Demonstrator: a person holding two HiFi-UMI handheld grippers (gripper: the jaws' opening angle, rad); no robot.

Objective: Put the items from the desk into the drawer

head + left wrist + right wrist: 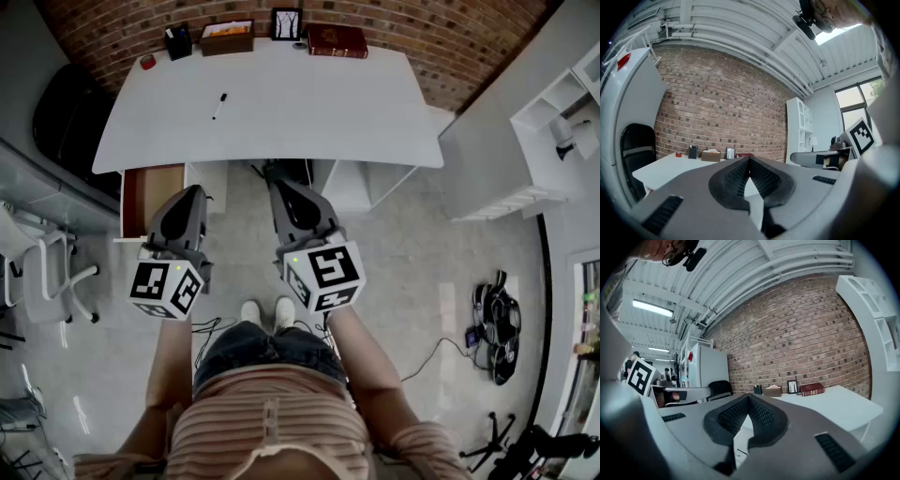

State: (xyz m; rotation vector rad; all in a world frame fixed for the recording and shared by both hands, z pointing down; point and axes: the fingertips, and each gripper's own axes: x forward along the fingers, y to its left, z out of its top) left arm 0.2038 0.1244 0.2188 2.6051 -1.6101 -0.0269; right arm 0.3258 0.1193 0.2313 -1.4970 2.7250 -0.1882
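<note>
Both the left gripper [192, 193] and the right gripper [282, 187] hang just short of the white desk [309, 112]. The fingers [736, 177] of each are pressed together at the tips with nothing between them. A brick wall [441, 37] backs the desk, and the drawer [153, 190] stands open under its left end. The marker [219, 105] lies alone on the desk, its long axis toward the wall, dark end farther and leaning slightly right.
</note>
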